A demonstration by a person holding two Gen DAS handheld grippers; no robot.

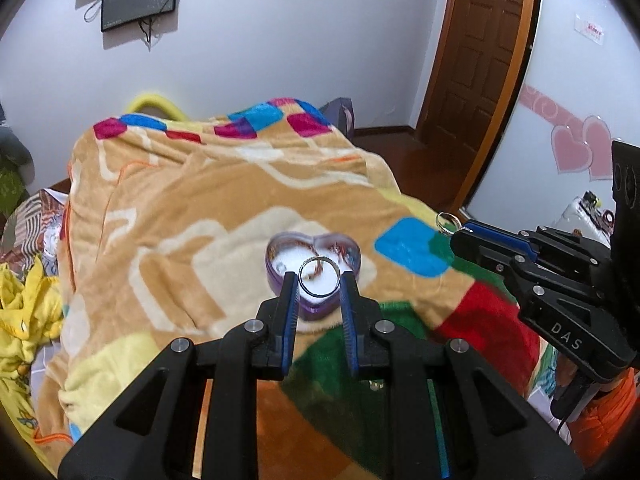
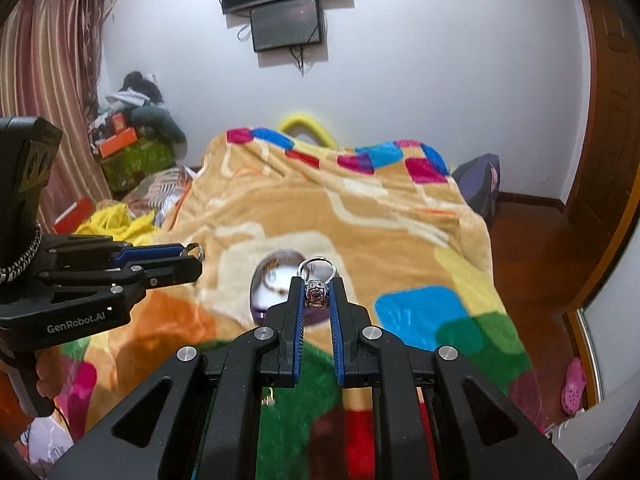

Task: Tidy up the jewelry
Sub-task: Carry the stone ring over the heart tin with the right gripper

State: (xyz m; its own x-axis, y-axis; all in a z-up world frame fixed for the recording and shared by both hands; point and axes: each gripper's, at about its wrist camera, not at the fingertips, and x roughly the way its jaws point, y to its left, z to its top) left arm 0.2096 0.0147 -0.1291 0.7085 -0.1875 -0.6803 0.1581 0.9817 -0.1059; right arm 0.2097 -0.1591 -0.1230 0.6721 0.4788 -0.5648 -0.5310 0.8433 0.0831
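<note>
A purple heart-shaped jewelry box (image 1: 314, 270) with a white lining and some red pieces inside sits open on the blanket; it also shows in the right wrist view (image 2: 267, 284). My left gripper (image 1: 319, 280) is shut on a plain silver ring (image 1: 319, 277) and holds it just above the box. My right gripper (image 2: 318, 286) is shut on a silver ring with a pinkish stone (image 2: 317, 293), to the right of the box. The left gripper also shows in the right wrist view (image 2: 194, 254), and the right gripper in the left wrist view (image 1: 454, 226).
A colourful plush blanket (image 1: 208, 208) covers the bed. Yellow clothes (image 1: 24, 312) lie to the left. A wooden door (image 1: 476, 48) and floor are on the right. Monitors (image 2: 286, 24) hang on the far wall. Boxes and clutter (image 2: 132, 140) stand by the curtain.
</note>
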